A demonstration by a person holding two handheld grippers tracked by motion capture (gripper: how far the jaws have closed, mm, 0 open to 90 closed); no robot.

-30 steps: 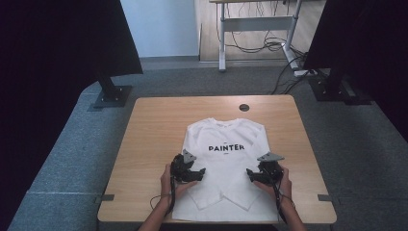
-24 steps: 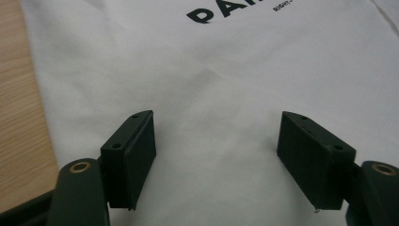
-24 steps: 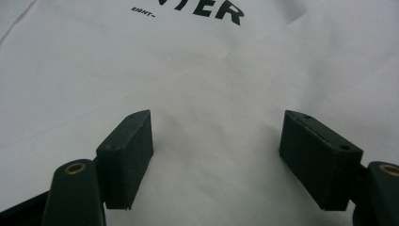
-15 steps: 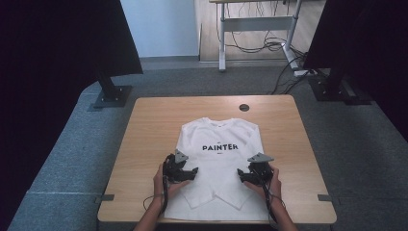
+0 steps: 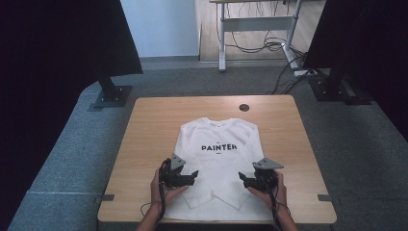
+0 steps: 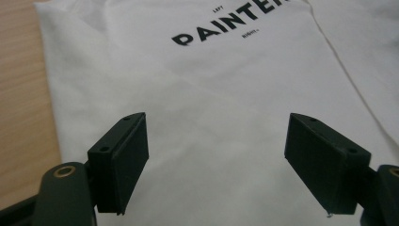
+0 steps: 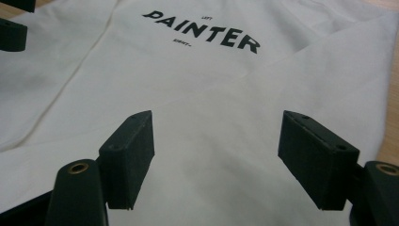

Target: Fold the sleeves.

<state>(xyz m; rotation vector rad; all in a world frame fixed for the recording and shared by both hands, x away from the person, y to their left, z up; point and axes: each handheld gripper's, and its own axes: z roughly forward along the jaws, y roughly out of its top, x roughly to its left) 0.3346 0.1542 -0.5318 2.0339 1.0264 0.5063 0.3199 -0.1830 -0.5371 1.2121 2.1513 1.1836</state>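
Nearest the person, the left gripper and the right gripper sit low over the bottom part of the white sweatshirt, each held in a hand whose forearm is cut off by the lower edge of the high view. In the left gripper view the left gripper has its jaws spread wide with only bare cloth between them, and in the right gripper view the right gripper is likewise wide apart and holds nothing. Whether the jaw tips touch the fabric cannot be told. The sweatshirt lies flat on the wooden table, sleeves folded in over the front, its hem near the table's front edge. Farther off runs the black word PAINTER; the small lettering around it is too blurred to read for certain. Beyond the collar, a round dark grommet sits in the tabletop.
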